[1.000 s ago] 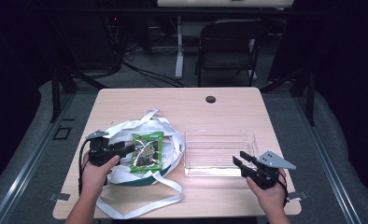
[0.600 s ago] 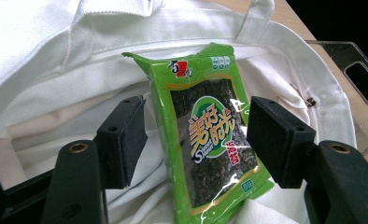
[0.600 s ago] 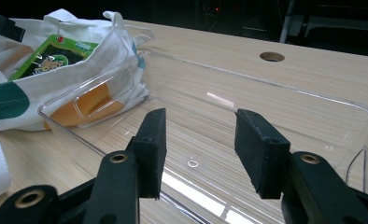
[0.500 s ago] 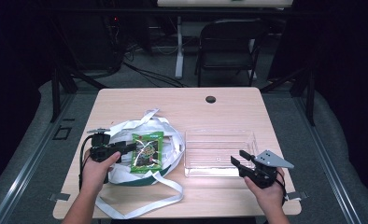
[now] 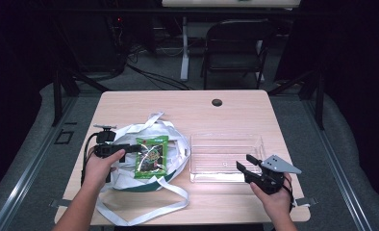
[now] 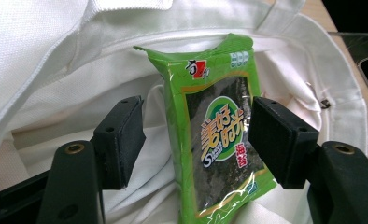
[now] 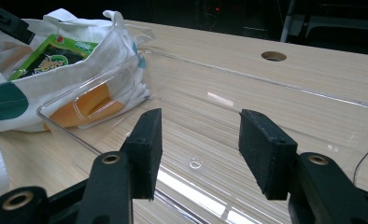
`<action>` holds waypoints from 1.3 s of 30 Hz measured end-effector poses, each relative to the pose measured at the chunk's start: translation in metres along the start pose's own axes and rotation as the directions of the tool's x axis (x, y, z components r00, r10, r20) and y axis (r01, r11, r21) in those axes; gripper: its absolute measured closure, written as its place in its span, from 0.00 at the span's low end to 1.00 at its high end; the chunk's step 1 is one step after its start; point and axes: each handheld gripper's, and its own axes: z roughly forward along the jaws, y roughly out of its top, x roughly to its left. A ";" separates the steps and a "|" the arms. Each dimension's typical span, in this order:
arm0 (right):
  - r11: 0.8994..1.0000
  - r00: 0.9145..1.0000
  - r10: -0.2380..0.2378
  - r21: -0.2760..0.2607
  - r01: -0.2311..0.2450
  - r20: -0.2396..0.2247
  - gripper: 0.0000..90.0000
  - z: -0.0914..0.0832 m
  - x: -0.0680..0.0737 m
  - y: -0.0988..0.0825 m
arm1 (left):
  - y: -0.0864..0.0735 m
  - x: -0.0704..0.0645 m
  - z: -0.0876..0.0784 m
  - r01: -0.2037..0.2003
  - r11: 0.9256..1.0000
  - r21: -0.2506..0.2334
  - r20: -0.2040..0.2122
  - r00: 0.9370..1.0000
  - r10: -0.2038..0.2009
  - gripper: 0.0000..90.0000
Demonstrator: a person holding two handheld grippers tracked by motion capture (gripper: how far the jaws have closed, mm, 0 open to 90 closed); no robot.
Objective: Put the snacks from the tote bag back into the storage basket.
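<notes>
We note the seaweed packet (image 6: 215, 135) lies in the white bag (image 5: 130, 139), left claw (image 6: 196, 135) just released astride it, right claw (image 7: 198, 149) opening empty over the clear tray (image 5: 226, 156); transfer not begun.

Both grippers are all-black. The left gripper (image 5: 111, 146) has a black cable looping off its back and a small flat bit sticking up on top. The right gripper (image 5: 249, 168) carries a grey three-cornered plate. Up close, each jaw ends in a chunky rectangular matte pad, with brass-coloured rivets in the arms. Forearms are bare, no sleeves; there's a dark strap at the right wrist.
</notes>
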 end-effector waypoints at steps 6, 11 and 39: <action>1.000 1.000 0.008 0.002 -0.008 0.001 0.55 -0.001 -0.001 0.000 | 0.003 0.003 0.008 0.012 0.999 0.034 0.001 1.000 -0.012 0.39; 1.000 1.000 0.010 0.002 -0.010 -0.005 0.55 0.000 -0.001 0.000 | 0.004 0.005 0.018 0.028 0.997 0.065 0.016 0.999 -0.029 0.38; 1.000 1.000 0.017 0.004 -0.017 -0.012 0.55 0.000 -0.003 -0.001 | 0.003 0.003 0.050 0.039 0.986 0.164 0.053 0.997 -0.048 0.40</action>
